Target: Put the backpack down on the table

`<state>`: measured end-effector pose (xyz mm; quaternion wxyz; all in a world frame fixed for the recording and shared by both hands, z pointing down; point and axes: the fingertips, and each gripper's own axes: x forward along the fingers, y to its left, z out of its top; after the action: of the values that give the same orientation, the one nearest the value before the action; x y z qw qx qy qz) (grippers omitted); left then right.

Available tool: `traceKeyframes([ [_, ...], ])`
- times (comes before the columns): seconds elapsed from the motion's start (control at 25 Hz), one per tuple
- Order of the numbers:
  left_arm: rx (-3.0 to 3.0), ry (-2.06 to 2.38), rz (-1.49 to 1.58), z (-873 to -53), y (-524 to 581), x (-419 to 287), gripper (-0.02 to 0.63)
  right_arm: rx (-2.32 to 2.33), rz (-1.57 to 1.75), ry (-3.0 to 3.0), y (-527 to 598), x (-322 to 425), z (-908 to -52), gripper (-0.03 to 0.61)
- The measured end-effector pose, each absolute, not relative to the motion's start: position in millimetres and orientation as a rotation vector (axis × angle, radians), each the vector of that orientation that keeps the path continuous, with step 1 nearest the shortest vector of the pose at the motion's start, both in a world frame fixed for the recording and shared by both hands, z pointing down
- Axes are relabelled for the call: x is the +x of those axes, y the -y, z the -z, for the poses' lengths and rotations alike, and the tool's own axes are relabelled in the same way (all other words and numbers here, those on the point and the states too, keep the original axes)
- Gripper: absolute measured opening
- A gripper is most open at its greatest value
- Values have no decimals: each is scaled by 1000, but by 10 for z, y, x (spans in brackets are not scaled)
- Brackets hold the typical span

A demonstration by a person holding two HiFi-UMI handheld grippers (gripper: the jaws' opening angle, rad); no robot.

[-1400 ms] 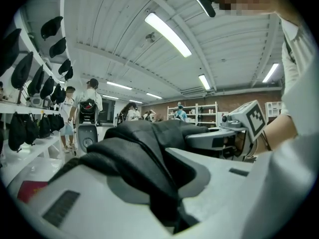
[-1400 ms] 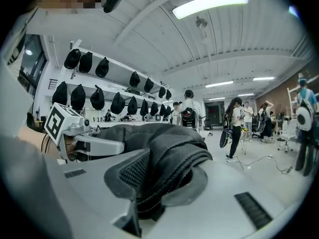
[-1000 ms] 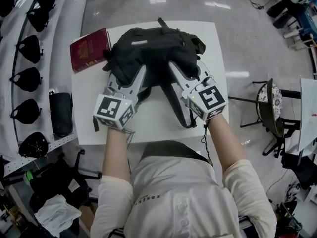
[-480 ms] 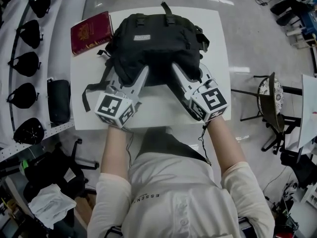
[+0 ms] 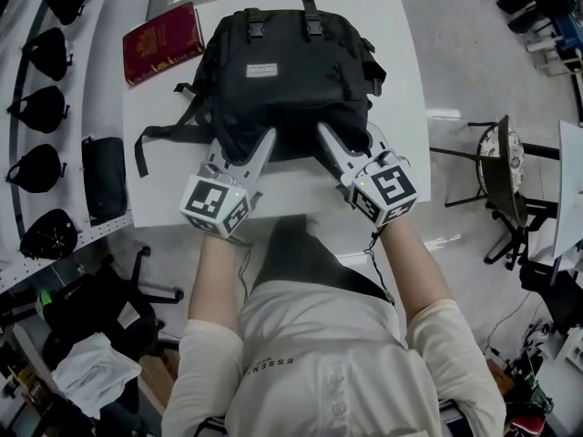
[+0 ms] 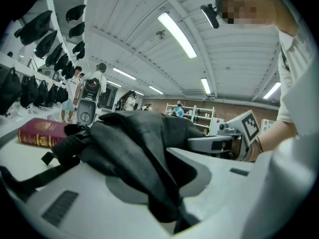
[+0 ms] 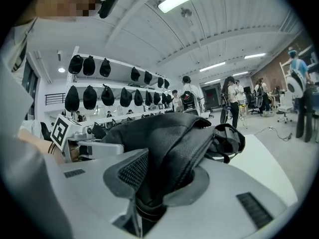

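A black backpack (image 5: 282,71) lies flat on the white table (image 5: 401,80), its front panel and label facing up. My left gripper (image 5: 244,148) holds its near left edge and my right gripper (image 5: 351,144) its near right edge. In the left gripper view, dark fabric (image 6: 134,143) runs between the jaws of my left gripper (image 6: 164,198). The right gripper view shows mesh-lined fabric (image 7: 169,138) pinched between the jaws of my right gripper (image 7: 159,183). Both pairs of jaws are opening, and the fabric is still between them.
A red book (image 5: 164,44) lies at the table's far left corner, beside the backpack. A loose black strap (image 5: 159,139) trails off the pack's left side. Shelves of black bags (image 5: 36,153) run along the left, and a chair (image 5: 496,189) stands to the right.
The backpack has come down from a bunched, lifted shape and now lies spread flat on the table. Both grippers sank and moved forward with it.
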<state>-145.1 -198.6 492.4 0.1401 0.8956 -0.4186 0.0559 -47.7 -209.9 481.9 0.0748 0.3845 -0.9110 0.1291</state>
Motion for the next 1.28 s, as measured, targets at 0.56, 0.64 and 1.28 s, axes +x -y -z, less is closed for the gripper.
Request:
traceKeyframes([
  [0.56,2535,1141,-167,-5507,1544,-1404,106,1162,-522,2654,1672,-402,-5412,127],
  [0.64,2526,1147,-172,-5573,1502,-1405,106,1169,-539,2643,1634,-394,-5485,133],
  [1.28,2349,1397,-213,-5649,1370,-1788,317,1415,-479,2526,1546,-134,-5401,259],
])
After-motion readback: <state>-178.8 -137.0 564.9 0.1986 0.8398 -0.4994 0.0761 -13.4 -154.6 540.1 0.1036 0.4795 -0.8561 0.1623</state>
